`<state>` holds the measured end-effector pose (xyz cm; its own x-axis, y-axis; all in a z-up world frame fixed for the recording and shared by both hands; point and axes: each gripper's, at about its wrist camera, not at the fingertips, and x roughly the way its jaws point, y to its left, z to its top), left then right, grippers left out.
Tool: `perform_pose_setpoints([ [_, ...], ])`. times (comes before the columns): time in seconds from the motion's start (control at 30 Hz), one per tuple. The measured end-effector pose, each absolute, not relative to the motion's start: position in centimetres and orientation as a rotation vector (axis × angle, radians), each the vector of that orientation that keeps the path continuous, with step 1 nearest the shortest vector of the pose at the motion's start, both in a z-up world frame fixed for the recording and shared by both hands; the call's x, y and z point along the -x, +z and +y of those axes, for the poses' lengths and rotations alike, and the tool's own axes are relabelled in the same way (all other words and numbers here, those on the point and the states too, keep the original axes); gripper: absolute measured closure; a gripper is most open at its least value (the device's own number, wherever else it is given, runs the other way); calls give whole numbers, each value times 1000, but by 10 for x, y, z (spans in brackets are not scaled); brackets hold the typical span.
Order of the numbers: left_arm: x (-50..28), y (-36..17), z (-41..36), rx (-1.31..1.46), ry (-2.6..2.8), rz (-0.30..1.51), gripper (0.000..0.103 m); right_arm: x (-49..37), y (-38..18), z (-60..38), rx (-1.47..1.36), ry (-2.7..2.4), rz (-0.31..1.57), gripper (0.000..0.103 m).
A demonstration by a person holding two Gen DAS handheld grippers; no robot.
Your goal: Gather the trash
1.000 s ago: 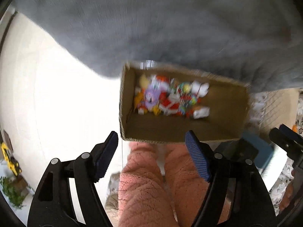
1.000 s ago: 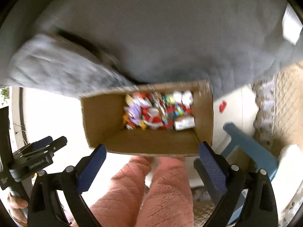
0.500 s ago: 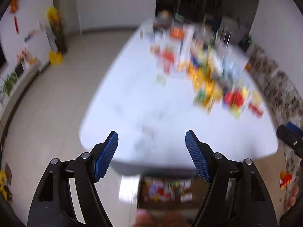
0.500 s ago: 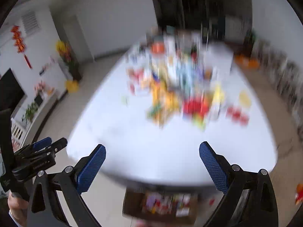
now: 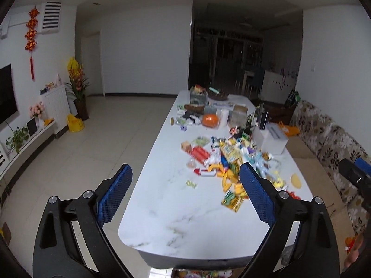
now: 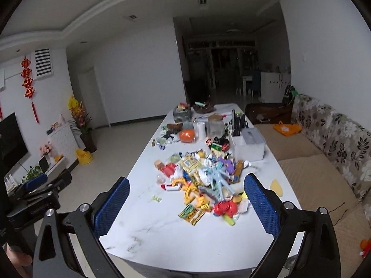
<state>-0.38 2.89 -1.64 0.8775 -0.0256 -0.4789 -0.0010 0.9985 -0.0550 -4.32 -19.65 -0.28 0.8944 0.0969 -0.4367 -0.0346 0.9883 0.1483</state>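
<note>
Both tools are held level, pointing down the length of a long white table. The left gripper fills the bottom of its frame with its jaws spread wide and nothing between them; the right gripper is likewise released and empty, hovering just short of the table's near rounded edge.

The trash, a loose heap of bright wrappers too many and too blurred to count, lies in the middle of the right wrist frame, right of the table's centre line. One small wrapper sits apart on bare marble at the centre of the left wrist frame. The near end of the tabletop is bare.

One white box stands beyond the heap, one orange ball farther back. One sofa runs along the right edge; open tiled floor lies at left.
</note>
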Motion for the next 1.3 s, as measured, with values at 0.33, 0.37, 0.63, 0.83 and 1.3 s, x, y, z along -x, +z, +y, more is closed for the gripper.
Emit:
perform_pose_setpoints([
  [0.33,10,-2,15,38,-2,459,12,51,3,-197,-119,67,430,6],
  [0.37,11,-1,14,35,-1,458,12,51,4,-197,-117,67,428,6],
  [0.63,14,2,15,41,9,449,12,54,9,-199,-104,64,421,6],
  [0.83,16,4,10,31,25,438,12,54,9,-199,-104,66,422,6],
  [1.3,21,10,4,33,26,436,12,57,13,-204,-96,57,415,6],
])
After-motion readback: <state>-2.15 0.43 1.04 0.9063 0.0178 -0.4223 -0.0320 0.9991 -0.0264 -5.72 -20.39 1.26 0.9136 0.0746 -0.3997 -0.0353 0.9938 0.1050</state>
